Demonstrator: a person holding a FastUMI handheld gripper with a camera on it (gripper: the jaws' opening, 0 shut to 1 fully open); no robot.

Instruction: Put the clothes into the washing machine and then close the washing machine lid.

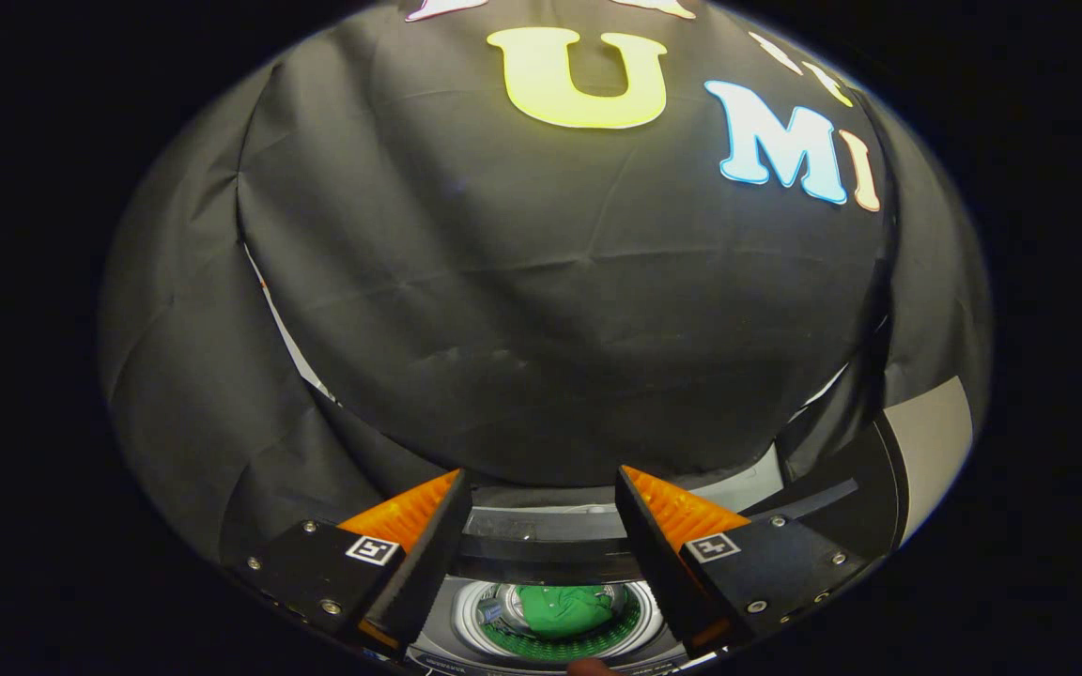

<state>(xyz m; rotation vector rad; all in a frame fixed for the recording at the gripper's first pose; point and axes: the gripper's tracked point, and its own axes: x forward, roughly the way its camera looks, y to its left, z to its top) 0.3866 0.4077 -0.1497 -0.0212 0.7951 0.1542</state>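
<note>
The crumpled green cloth (564,608) lies inside the round white washing machine drum (466,622) below the fingers (541,526), spread wide and empty; the lid looks unclosed.

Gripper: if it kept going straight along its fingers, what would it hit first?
Probably the black cloth wall ahead. The open gripper holds nothing; the round washing machine drum with green clothing sits below that line.

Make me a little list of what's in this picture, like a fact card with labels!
Hand-held gripper: open, fingers spread apart, holding nothing
Washing machine: below and between the fingers, lid open
Green clothes: lying inside the round drum
Drum: seen from above, ringed by a pale rim
Behind: black cloth wall
Left to do: close the lid
</note>
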